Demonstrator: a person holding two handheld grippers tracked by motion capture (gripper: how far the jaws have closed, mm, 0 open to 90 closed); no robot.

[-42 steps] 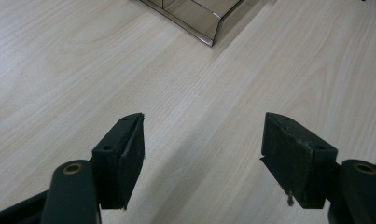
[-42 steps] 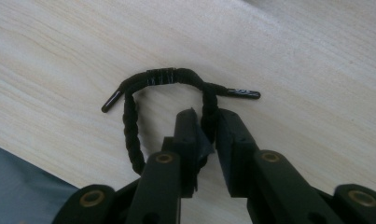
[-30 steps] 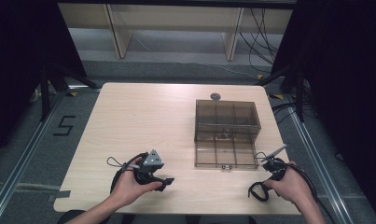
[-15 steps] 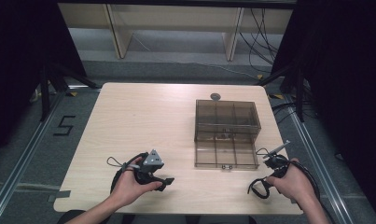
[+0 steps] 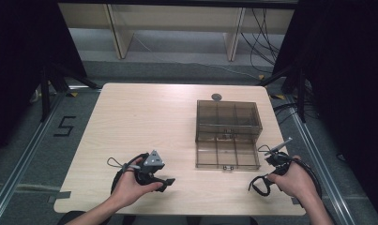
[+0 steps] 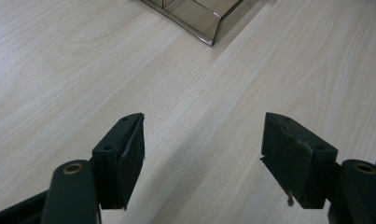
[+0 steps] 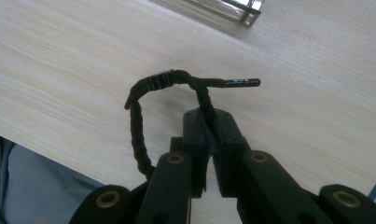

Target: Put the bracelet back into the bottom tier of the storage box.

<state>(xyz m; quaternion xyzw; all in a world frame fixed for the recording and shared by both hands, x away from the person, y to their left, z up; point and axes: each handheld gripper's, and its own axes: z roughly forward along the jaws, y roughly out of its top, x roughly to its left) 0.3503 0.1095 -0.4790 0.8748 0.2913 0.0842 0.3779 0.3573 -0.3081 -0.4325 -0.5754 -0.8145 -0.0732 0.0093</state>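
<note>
The right claw (image 7: 208, 135) was clenched on a black cord (image 7: 176, 81), lifting it just above the worktop (image 5: 144, 122) beside the clear compartment box (image 5: 228, 133), likely for stowing; the left claw (image 6: 202, 158) rested released.

Round dark disc (image 5: 217, 97) behind box; floor marking "5" (image 5: 64, 126).
</note>
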